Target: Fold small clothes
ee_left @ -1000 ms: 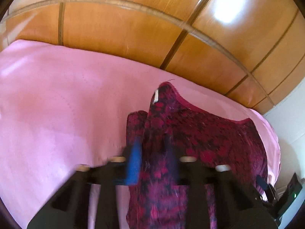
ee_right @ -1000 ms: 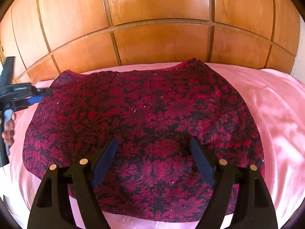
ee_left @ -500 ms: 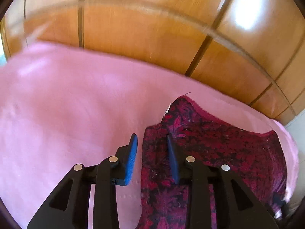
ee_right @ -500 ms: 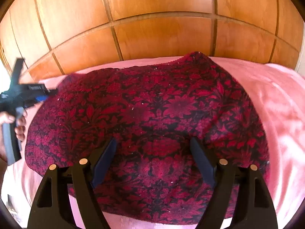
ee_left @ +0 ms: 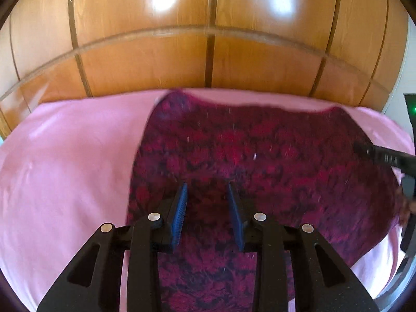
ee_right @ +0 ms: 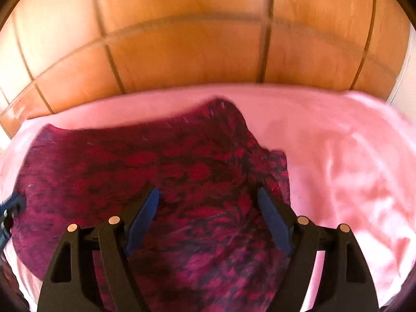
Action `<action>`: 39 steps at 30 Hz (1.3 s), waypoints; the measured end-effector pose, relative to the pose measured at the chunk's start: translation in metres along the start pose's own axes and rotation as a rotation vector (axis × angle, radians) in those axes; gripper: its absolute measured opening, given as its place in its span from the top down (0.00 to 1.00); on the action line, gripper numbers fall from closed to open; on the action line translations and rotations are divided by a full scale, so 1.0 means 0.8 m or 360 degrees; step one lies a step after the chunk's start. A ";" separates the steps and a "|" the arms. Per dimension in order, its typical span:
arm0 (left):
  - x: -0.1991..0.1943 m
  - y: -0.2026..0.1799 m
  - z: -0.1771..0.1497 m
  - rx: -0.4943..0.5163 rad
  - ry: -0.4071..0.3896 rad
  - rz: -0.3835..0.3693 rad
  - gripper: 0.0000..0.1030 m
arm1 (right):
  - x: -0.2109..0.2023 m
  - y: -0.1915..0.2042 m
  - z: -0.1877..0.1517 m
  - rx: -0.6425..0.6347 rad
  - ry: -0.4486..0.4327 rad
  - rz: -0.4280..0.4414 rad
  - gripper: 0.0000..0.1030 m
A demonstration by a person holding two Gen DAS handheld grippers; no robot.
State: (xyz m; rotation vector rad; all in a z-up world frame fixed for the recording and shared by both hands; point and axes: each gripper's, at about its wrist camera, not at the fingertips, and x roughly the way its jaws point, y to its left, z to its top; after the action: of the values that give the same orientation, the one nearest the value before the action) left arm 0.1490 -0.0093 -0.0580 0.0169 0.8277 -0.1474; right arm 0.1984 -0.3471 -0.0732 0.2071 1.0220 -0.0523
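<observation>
Dark red floral-patterned soft garment point(ee_left: 260, 161) lying flat on pink bedsheet point(ee_left: 65, 169). Looks light, floppy, prob bunches easy, so pinch hem corners. Left tool point(ee_left: 206, 195) slightly spread, empty; right tool point(ee_right: 208, 200) spread wide, empty.

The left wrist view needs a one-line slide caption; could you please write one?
Open left gripper above a dark red patterned garment spread on a pink sheet.

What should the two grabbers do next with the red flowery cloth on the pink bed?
Probably lower both and pinch the near edge of the red cloth. It lies spread on the pink sheet, and the left gripper and right gripper both hover above it with jaws open, gripping nothing, so a fresh grip likely comes before folding.
</observation>
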 end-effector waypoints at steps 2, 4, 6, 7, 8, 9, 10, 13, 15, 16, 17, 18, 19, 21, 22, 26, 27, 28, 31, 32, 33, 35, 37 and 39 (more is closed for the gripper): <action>-0.001 -0.004 -0.003 0.0016 -0.0026 0.0019 0.71 | 0.006 -0.006 0.001 0.0018 -0.0008 0.0031 0.23; -0.005 -0.003 -0.002 0.0008 -0.0025 0.0024 0.71 | 0.004 -0.004 0.001 0.0013 -0.0016 0.0026 0.22; -0.015 -0.002 -0.004 -0.0009 -0.0032 0.0026 0.69 | -0.001 -0.005 0.002 0.0010 -0.0022 0.0042 0.22; -0.018 -0.002 -0.005 -0.0010 -0.0037 0.0028 0.62 | -0.006 -0.007 0.002 0.0020 -0.0030 0.0069 0.22; -0.023 -0.002 -0.006 -0.0009 -0.0053 0.0036 0.58 | -0.011 -0.010 0.005 0.0026 -0.0040 0.0097 0.22; -0.027 -0.003 -0.009 -0.0011 -0.0065 0.0040 0.57 | -0.018 -0.014 0.006 0.0036 -0.0056 0.0125 0.22; -0.028 -0.003 -0.011 -0.0012 -0.0072 0.0042 0.56 | -0.029 -0.019 0.007 0.0057 -0.0083 0.0164 0.22; -0.035 -0.005 -0.015 -0.0018 -0.0074 0.0032 0.56 | -0.047 -0.038 0.011 0.0126 -0.0143 0.0198 0.22; -0.039 -0.009 -0.018 -0.0014 -0.0078 0.0022 0.56 | -0.051 -0.051 0.012 0.0174 -0.0156 0.0199 0.21; -0.041 -0.011 -0.019 -0.0011 -0.0083 0.0021 0.56 | -0.048 -0.061 0.014 0.0213 -0.0144 0.0218 0.21; -0.044 -0.013 -0.021 -0.0005 -0.0087 0.0020 0.56 | -0.046 -0.068 0.014 0.0238 -0.0129 0.0238 0.21; -0.044 -0.014 -0.022 -0.0001 -0.0086 0.0016 0.56 | -0.044 -0.074 0.012 0.0257 -0.0114 0.0257 0.20; -0.045 -0.015 -0.024 0.0000 -0.0082 0.0010 0.56 | -0.039 -0.082 0.009 0.0279 -0.0093 0.0271 0.20; -0.046 -0.018 -0.026 0.0000 -0.0077 0.0009 0.56 | -0.030 -0.096 0.005 0.0308 -0.0055 0.0281 0.19; -0.047 -0.019 -0.028 0.0000 -0.0074 0.0009 0.56 | -0.025 -0.101 -0.001 0.0327 -0.0029 0.0292 0.19; -0.050 -0.025 -0.032 0.0021 -0.0069 0.0007 0.56 | -0.016 -0.115 -0.026 0.0386 0.0015 0.0358 0.17; -0.049 -0.025 -0.032 0.0026 -0.0067 0.0005 0.56 | -0.016 -0.116 -0.030 0.0399 0.0018 0.0378 0.17; -0.049 -0.026 -0.033 0.0028 -0.0065 0.0004 0.56 | -0.014 -0.118 -0.036 0.0417 0.0022 0.0408 0.17; -0.050 -0.029 -0.037 0.0030 -0.0064 0.0004 0.56 | -0.019 -0.124 -0.052 0.0437 0.0035 0.0463 0.16; -0.051 -0.030 -0.037 0.0028 -0.0063 0.0000 0.56 | -0.020 -0.126 -0.058 0.0444 0.0039 0.0486 0.16; -0.051 -0.030 -0.038 0.0027 -0.0063 -0.0001 0.56 | -0.021 -0.127 -0.063 0.0452 0.0043 0.0507 0.16; -0.052 -0.032 -0.039 0.0031 -0.0063 -0.0004 0.56 | -0.024 -0.130 -0.075 0.0465 0.0049 0.0552 0.16; -0.053 -0.035 -0.041 0.0036 -0.0058 -0.0005 0.56 | -0.026 -0.132 -0.084 0.0478 0.0052 0.0596 0.16; -0.053 -0.036 -0.042 0.0034 -0.0050 -0.0013 0.56 | -0.026 -0.131 -0.087 0.0487 0.0055 0.0627 0.16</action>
State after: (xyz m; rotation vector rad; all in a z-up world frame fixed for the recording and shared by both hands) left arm 0.0926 -0.0300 -0.0483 0.0311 0.7947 -0.1636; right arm 0.1140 -0.4368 -0.1060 0.6865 0.9886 0.1544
